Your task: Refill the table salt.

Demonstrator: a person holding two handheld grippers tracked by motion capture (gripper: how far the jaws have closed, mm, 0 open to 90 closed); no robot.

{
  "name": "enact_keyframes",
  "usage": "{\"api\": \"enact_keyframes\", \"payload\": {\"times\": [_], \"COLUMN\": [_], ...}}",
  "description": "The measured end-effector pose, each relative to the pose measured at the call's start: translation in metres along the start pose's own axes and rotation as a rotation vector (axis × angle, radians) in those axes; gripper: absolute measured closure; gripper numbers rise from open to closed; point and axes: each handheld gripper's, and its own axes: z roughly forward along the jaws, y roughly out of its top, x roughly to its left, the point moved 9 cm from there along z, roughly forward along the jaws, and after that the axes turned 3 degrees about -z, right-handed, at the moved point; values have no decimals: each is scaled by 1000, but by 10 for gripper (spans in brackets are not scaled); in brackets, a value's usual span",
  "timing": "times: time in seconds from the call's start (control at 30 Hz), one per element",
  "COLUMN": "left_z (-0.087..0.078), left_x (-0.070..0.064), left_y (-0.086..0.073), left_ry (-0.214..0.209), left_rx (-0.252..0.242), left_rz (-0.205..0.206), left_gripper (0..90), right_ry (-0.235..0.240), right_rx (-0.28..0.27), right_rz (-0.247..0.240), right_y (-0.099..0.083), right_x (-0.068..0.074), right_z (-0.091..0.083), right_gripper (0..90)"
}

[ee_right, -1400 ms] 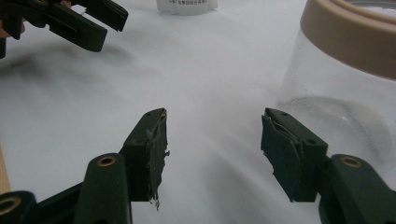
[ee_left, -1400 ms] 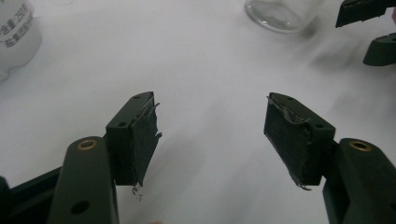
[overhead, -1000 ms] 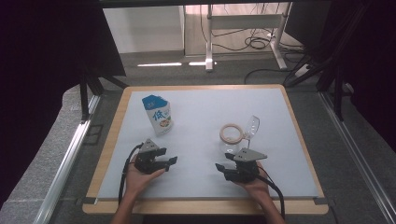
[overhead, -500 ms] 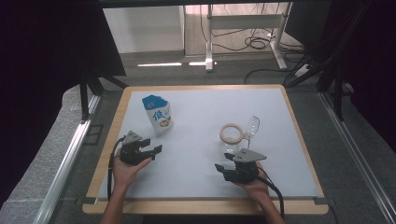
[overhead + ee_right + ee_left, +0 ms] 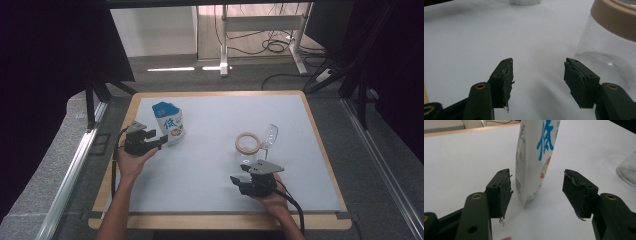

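White and blue, the pouch point(image 5: 534, 157) stands upright near the table's point(image 5: 210, 175) left edge, so the left tool point(image 5: 536, 192), spread wide, straddles its lower edge ready to pinch. The right tool point(image 5: 537, 80), also spread, waits empty just beside the glass jar point(image 5: 609, 52).

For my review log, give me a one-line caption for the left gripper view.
Open left gripper lined up on the upright white pouch with blue lettering, jaws not yet touching it.
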Motion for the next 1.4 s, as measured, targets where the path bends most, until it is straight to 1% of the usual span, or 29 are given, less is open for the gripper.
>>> {"api": "enact_keyframes", "payload": {"times": [0.03,0.13,0.23,0.27,0.3,0.33,0.4,0.43,0.47,0.53,0.63,0.7,0.73,0.77,0.8,0.83,0.87,0.93,1.03,1.07,1.13,1.17,1.2,1.23,1.3,1.4], "left_z": [0,1,3,3,3,4,5,5,6,7,10,10,10,11,12,12,13,15,18,19,20,20,21,21,21,21], "left_x": [0,4,5,5,5,6,6,6,6,7,8,8,8,8,8,8,6,5,4,4,4,4,5,5,5,5], "left_y": [0,7,11,14,14,21,27,27,33,40,46,49,49,50,50,50,50,49,48,48,48,48,47,47,47,47], "left_ry": [0,-16,-20,-32,-32,-34,-38,-38,-41,-41,-41,-57,-57,-78,-83,-83,-95,-97,-103,-104,-110,-110,-117,-117,-132,-137], "left_rx": [0,-11,-11,-17,-17,-28,-35,-35,-45,-54,-64,-79,-79,-80,-81,-81,-82,-73,-63,-60,-59,-59,-58,-58,-59,-60], "left_rz": [0,-9,-6,-1,-1,9,7,7,10,11,11,3,3,-6,-8,-8,-3,9,8,10,3,3,2,2,3,0], "left_gripper": [395,400,403,409,414,420,436,446,460,489,559,607,633,657,680,709,733,748,733,747,796,836,853,860,873,868], "right_ry": [0,-3,-2,1,1,0,-1,-1,-4,-4,-5,-5,-6,-9,-6,-6,-7,-10,-8,-8,-8,-8,-8,-8,-8,-6], "right_rx": [0,0,5,5,5,9,11,11,12,13,14,15,18,19,17,17,19,24,24,24,23,23,24,24,26,26], "right_rz": [0,2,2,2,2,0,-1,-1,-4,-3,-3,-2,-1,-1,3,3,3,3,4,5,5,5,5,5,5,6], "right_y": [0,0,-1,-1,-1,-2,-2,-2,-2,-3,-3,-3,-4,-4,-4,-4,-5,-6,-6,-6,-6,-6,-6,-6,-6,-6], "right_x": [0,-1,-1,0,0,0,0,0,0,0,0,0,-1,-1,-1,-1,-2,-2,-1,-1,-1,-1,-1,-1,-1,-1], "right_z": [0,0,1,2,2,2,3,3,3,3,3,3,3,3,3,3,3,4,4,4,4,4,5,5,5,5], "right_gripper": [411,411,411,411,411,409,408,408,407,407,407,407,407,407,406,406,406,406,406,406,406,406,406,406,406,406]}}
